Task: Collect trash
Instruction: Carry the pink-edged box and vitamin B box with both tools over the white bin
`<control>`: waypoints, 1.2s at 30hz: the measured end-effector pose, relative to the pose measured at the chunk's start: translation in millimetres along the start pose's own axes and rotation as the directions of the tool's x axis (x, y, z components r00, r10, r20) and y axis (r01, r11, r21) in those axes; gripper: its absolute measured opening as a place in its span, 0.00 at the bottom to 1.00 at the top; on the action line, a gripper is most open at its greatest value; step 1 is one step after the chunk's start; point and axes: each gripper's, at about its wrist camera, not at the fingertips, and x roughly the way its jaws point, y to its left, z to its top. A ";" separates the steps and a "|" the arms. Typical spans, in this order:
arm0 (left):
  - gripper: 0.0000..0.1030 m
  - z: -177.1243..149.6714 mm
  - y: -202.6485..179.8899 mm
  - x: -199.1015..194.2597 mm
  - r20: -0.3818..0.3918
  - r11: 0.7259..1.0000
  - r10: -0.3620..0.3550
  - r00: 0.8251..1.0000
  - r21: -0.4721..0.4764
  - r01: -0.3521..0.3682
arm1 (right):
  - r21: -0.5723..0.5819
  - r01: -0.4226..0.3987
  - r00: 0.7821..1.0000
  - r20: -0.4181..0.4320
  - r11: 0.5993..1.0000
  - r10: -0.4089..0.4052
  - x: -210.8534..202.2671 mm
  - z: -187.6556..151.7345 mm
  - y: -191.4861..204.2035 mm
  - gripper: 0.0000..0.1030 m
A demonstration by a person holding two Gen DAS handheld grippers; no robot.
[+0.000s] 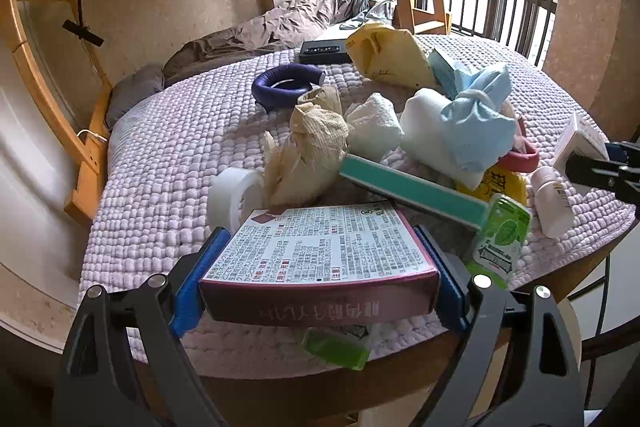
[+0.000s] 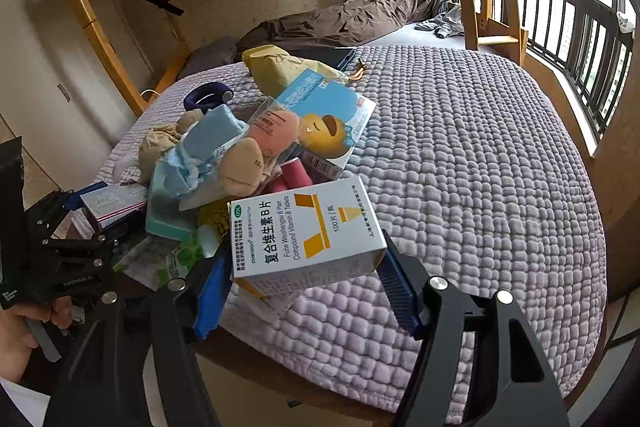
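Left wrist view: we see left gripper [image 1: 320,279] clamped on pink box [image 1: 320,263], blue pads [image 1: 196,279] tight against both sides, box lifted at near edge of purple quilt [image 1: 172,155]. Behind it trash heap: tape roll [image 1: 232,191], brown paper wad [image 1: 308,147], teal box [image 1: 416,191], blue mask [image 1: 480,123]. Right wrist view: right gripper [image 2: 308,287] gripping white vitamin box [image 2: 308,231], at pile's near right edge, above quilt.

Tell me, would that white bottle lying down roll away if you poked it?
Probably a little: the white bottle looks round and lies on its side. The bumpy purple blanket would likely stop it quickly. It seems small, so probably light.
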 end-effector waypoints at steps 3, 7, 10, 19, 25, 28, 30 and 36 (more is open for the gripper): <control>0.88 0.4 0.8 -8.2 0.011 1.000 -0.011 1.000 -0.003 0.011 | 0.001 -0.004 1.000 -0.008 1.000 0.004 -4.4 -3.1 4.3 0.64; 0.88 0.8 1.8 -17.0 0.024 1.000 -0.023 0.999 -0.005 0.023 | 0.000 -0.004 1.000 -0.014 1.000 0.004 -10.7 -7.4 7.3 0.64; 0.88 0.7 3.1 -22.3 0.030 0.999 -0.033 0.999 -0.005 0.033 | 0.003 -0.005 1.000 -0.013 1.000 0.005 -16.5 -10.7 8.9 0.64; 0.88 1.4 3.4 -36.6 0.049 0.999 -0.047 0.998 0.002 0.047 | -0.011 -0.005 1.000 -0.017 1.000 0.004 -32.2 -17.2 17.9 0.64; 0.88 -1.1 0.6 -42.1 0.048 0.998 -0.069 0.996 0.007 0.069 | -0.023 -0.005 1.000 -0.020 1.000 0.005 -38.0 -19.5 24.3 0.64; 0.88 -3.4 -1.4 -44.8 0.046 0.997 -0.080 0.996 0.011 0.080 | -0.027 -0.004 1.000 -0.019 1.000 0.004 -40.5 -20.0 26.8 0.64; 0.88 -5.3 -3.3 -46.8 0.044 0.996 -0.088 0.995 0.015 0.087 | -0.029 -0.003 1.000 -0.019 1.000 0.002 -43.2 -21.9 28.6 0.64; 0.88 -10.5 -8.1 -53.9 0.046 0.994 -0.103 0.994 0.032 0.102 | -0.033 -0.004 1.000 -0.022 0.999 0.003 -48.6 -25.4 31.0 0.64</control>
